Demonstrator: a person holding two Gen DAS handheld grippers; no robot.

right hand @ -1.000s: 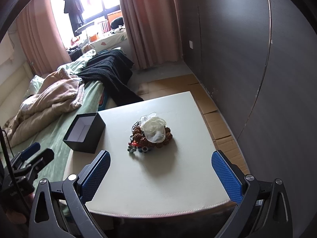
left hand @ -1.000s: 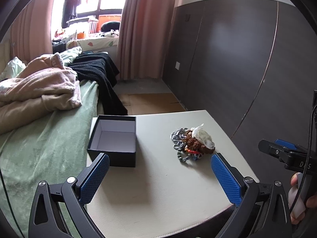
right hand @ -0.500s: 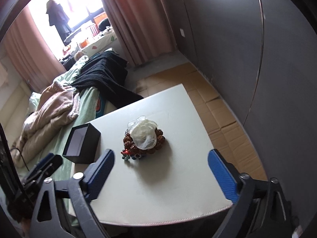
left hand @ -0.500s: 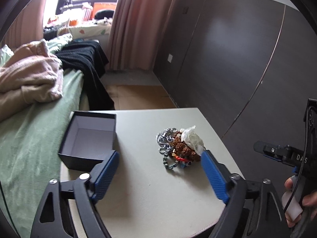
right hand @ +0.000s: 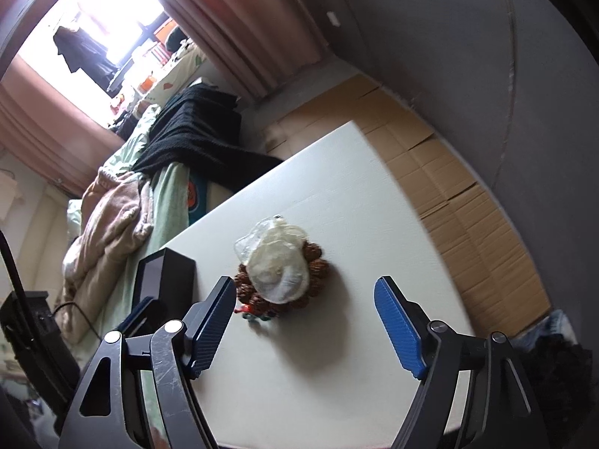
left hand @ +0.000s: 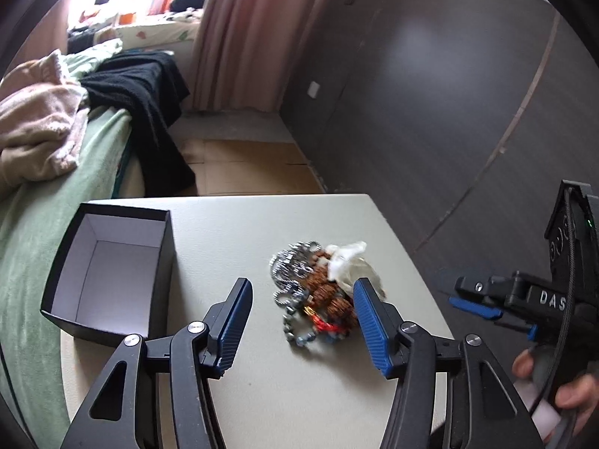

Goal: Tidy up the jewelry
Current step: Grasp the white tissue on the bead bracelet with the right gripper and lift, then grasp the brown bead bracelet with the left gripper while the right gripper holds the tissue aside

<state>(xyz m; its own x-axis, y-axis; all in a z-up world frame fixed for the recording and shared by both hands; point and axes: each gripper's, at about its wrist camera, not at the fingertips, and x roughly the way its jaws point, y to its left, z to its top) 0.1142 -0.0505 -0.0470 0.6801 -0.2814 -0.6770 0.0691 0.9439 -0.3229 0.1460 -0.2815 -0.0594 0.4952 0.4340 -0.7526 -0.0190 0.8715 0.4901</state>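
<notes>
A jewelry pile (left hand: 318,295) lies on the white table (left hand: 262,374): a silver chain, brown bead bracelet, grey beads, red thread and a white pouch (left hand: 350,267). My left gripper (left hand: 301,323) is open, its fingers on either side of the pile's near end. An open black box (left hand: 112,273) with a pale lining stands to the left. In the right wrist view the pile (right hand: 280,280) lies just ahead of my open, empty right gripper (right hand: 312,325); the box (right hand: 163,280) is to its left. The right gripper also shows in the left wrist view (left hand: 483,299).
A bed (left hand: 48,202) with green sheet, pink blanket and black garment adjoins the table's left side. A dark panelled wall (left hand: 430,93) stands to the right. Cardboard (right hand: 460,194) covers the floor beyond the table. Curtains and a window are at the back.
Both grippers have moved forward and down toward the pile. My left gripper now straddles the pile's near end. The right view has tilted. The pile and box have not moved.
</notes>
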